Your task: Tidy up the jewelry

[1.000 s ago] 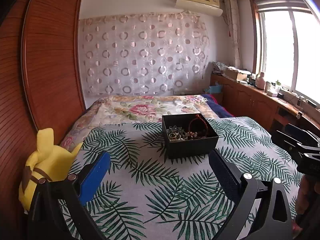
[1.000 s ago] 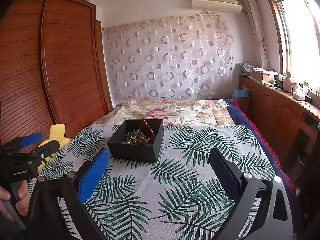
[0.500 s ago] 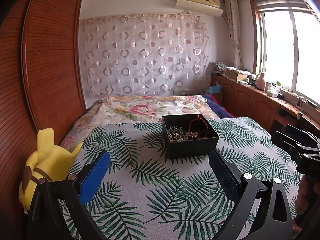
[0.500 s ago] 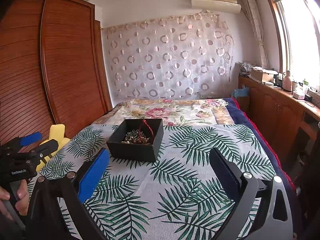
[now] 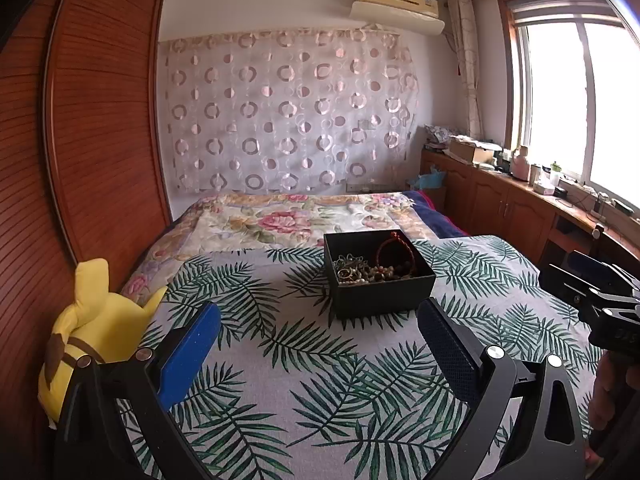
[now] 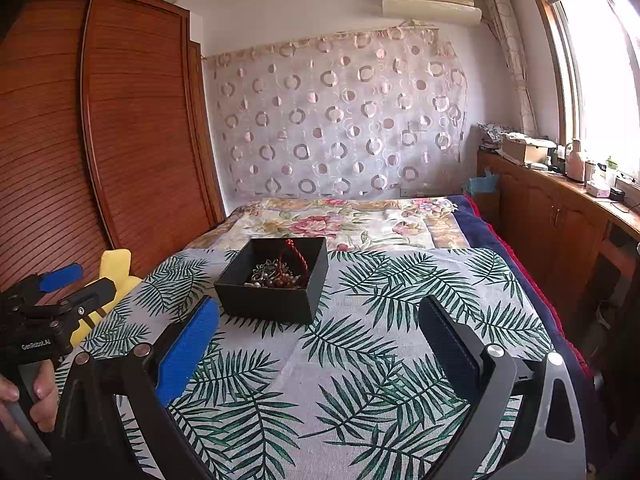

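A black open box (image 5: 384,294) (image 6: 264,300) stands on the palm-leaf cloth, holding a tangle of beads and chains (image 5: 360,273) (image 6: 276,276) and a red cord bracelet (image 5: 394,250) (image 6: 297,259) leaning on its far wall. My left gripper (image 5: 318,330) hovers open over the cloth, a short way in front of the box and slightly left of it. My right gripper (image 6: 318,330) is also open, with the box ahead and to its left. Nothing lies between either pair of fingers. Each gripper shows at the edge of the other's view, held by a hand.
The leaf-print cloth (image 5: 304,380) covers the near part of a bed; a floral blanket (image 5: 288,220) lies beyond. A yellow plush toy (image 5: 96,332) sits at the left edge by a wooden wardrobe (image 5: 80,140). Wooden cabinets (image 5: 516,208) with clutter run under the window at right.
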Action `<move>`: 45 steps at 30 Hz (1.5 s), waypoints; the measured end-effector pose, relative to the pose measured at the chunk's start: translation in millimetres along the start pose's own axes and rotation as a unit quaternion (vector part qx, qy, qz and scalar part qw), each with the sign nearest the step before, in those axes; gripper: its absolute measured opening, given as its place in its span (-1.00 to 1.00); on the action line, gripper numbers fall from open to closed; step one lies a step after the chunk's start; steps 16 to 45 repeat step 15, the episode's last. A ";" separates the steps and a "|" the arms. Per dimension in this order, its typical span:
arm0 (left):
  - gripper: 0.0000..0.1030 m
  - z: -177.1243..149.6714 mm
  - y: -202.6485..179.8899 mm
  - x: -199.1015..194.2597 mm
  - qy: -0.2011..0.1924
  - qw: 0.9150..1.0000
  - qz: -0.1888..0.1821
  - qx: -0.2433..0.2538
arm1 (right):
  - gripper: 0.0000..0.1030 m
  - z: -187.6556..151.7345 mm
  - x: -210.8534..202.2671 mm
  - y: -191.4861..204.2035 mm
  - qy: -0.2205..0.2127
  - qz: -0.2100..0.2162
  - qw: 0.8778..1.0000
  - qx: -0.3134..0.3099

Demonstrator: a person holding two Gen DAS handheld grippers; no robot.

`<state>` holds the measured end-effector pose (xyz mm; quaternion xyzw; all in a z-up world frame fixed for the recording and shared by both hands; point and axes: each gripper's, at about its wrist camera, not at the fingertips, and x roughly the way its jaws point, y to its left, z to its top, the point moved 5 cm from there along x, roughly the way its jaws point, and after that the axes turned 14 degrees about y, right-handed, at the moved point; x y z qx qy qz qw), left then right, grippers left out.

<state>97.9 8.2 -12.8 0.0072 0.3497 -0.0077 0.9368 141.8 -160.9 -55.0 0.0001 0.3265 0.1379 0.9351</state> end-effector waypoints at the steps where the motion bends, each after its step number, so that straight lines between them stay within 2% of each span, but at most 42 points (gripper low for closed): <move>1: 0.85 0.1 0.2 0.1 0.000 1.000 0.000 0.000 | 0.95 0.1 -0.1 0.0 0.000 0.000 1.000 0.000; 45: 0.85 0.8 1.1 0.1 -0.001 1.000 0.000 0.000 | 0.95 -0.2 0.2 -0.7 0.000 0.000 1.000 0.001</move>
